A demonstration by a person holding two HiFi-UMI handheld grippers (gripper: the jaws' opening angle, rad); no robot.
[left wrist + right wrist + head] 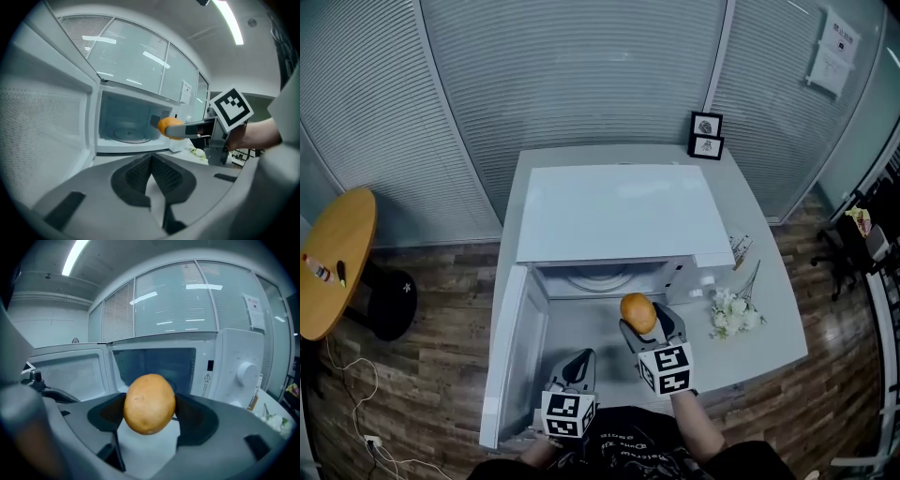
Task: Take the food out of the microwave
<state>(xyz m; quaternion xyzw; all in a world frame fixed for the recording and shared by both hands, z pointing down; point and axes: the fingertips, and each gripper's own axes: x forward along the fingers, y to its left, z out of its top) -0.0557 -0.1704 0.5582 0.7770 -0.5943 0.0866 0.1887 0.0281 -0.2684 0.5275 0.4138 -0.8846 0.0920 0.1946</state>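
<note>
Two grippers in front of the microwave (619, 211), only one loaded. Door (517, 349) was swung fully open to the microwave's left, so the cavity mouth was unobstructed. Left gripper (151, 165) sat low in front of the microwave, just beside the door's inner face, jaws together with nothing between them. My read: parked out of the way, or on hand for the door. Turntable (132, 136) inside the microwave looked bare. Food (150, 404), a round orange-brown piece, was outside the microwave, just in front of its opening and off the table (769, 328). The right gripper (649, 330) had it clamped across its middle. That grip made sense: a round thing would likely squirt out if pinched off-centre. Judged: extraction mostly done, set-down left. Free table lay in front of the microwave and to its right, near the flowers (733, 314).
</note>
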